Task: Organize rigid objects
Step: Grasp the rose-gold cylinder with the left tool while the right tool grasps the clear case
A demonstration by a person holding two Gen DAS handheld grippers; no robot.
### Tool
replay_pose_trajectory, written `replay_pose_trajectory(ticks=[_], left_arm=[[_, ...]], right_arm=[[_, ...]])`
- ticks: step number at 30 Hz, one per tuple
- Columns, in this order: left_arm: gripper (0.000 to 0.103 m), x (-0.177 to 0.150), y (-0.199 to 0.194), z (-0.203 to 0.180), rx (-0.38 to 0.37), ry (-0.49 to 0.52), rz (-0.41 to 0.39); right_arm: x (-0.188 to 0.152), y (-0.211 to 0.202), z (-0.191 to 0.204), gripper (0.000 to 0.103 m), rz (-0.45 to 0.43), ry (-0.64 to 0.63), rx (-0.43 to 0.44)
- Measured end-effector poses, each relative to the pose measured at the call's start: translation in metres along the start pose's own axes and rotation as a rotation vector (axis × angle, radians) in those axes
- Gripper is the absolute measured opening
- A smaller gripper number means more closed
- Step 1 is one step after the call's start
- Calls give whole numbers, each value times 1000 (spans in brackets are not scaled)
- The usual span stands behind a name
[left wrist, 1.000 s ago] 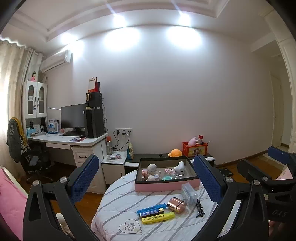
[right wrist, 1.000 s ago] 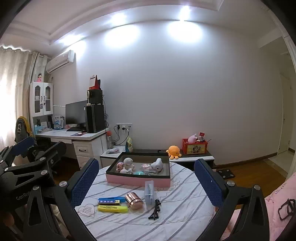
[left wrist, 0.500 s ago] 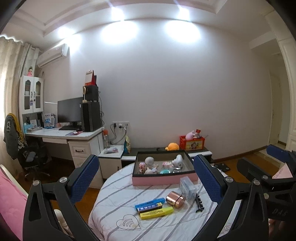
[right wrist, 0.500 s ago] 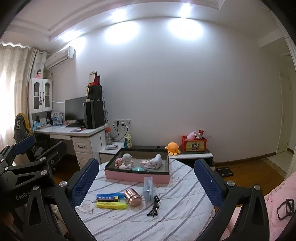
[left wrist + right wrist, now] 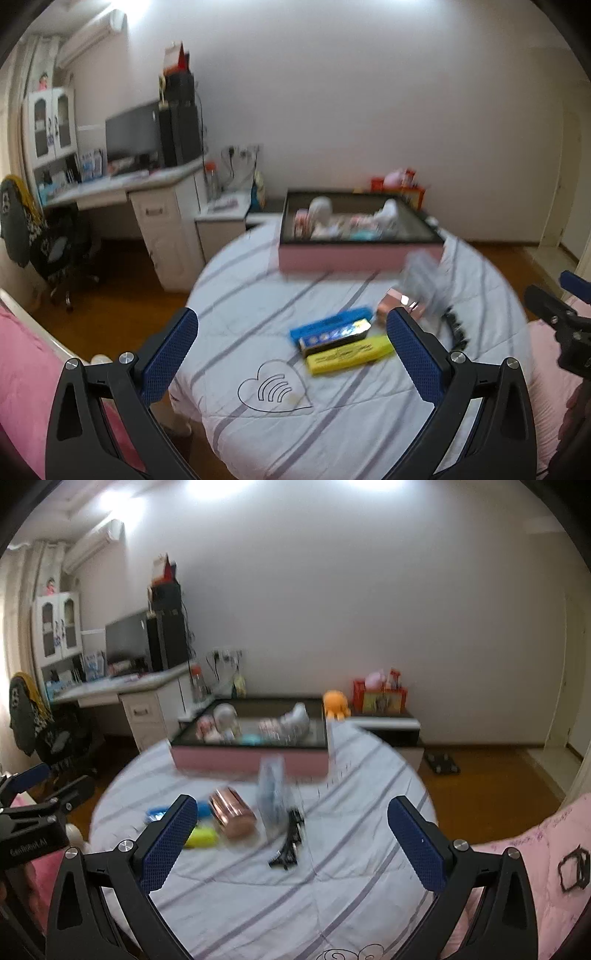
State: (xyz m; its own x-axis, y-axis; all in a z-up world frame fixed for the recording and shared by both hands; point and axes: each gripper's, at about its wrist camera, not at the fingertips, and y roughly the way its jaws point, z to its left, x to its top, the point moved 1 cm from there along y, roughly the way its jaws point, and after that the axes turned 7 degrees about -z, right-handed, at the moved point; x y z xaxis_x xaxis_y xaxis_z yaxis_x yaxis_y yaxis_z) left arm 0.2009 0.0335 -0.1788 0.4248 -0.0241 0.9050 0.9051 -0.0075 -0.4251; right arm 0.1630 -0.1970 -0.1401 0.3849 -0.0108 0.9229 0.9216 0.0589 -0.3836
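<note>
A round table (image 5: 258, 306) under a striped cloth carries everything, and its near half is bare cloth with free room between both tools and the clutter. The left gripper (image 5: 291, 354) hangs above that near edge with its blue pads spread wide and nothing between them; the right gripper (image 5: 291, 843) does the same on its side, also gaping and empty.

At the table's far edge sits a pink tray (image 5: 354, 258) with a dark rim, small toys lying inside it. In front of it, toward the middle, a blue box (image 5: 330, 326) and a yellow box (image 5: 351, 355) lie flat, side by side and touching, their long axes running roughly left to right with the right ends angled away. Just right of them a copper cylinder (image 5: 232, 812) lies on its side, its axis pointing diagonally toward the tray. Beside it stands a clear plastic case (image 5: 273, 797), upright as far as the motion blur allows. A black hair clip (image 5: 290, 845) lies nearest the right gripper, its length running toward the camera.
</note>
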Motion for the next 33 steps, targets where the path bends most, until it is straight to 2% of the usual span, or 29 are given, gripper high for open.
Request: replay_pose_trajectory(ticks=[6, 10, 13, 18, 21, 23, 26, 28, 33], left_arm=[[103, -8, 43, -6, -4, 26, 83], [103, -11, 60, -9, -36, 22, 116], [103, -12, 68, -16, -74, 23, 127], [103, -14, 77, -31, -123, 60, 144], [103, -15, 86, -44, -137, 105, 166], [103, -15, 90, -50, -147, 112, 172], [103, -15, 96, -60, -180, 121, 189], [103, -14, 101, -68, -204, 133, 198], [103, -13, 118, -89, -262, 142, 231]], right_arm=[[-7, 43, -10, 103, 74, 9, -12], [-5, 81, -14, 103, 123, 9, -15], [-3, 107, -12, 103, 164, 13, 10], [-1, 150, -1, 102, 230, 17, 98], [-2, 168, 4, 91, 276, 1, 129], [-6, 179, 4, 51, 316, -9, 156], [-14, 187, 5, 36, 363, -33, 196], [-13, 184, 2, 33, 341, -32, 225], [7, 153, -18, 33, 224, 14, 247]])
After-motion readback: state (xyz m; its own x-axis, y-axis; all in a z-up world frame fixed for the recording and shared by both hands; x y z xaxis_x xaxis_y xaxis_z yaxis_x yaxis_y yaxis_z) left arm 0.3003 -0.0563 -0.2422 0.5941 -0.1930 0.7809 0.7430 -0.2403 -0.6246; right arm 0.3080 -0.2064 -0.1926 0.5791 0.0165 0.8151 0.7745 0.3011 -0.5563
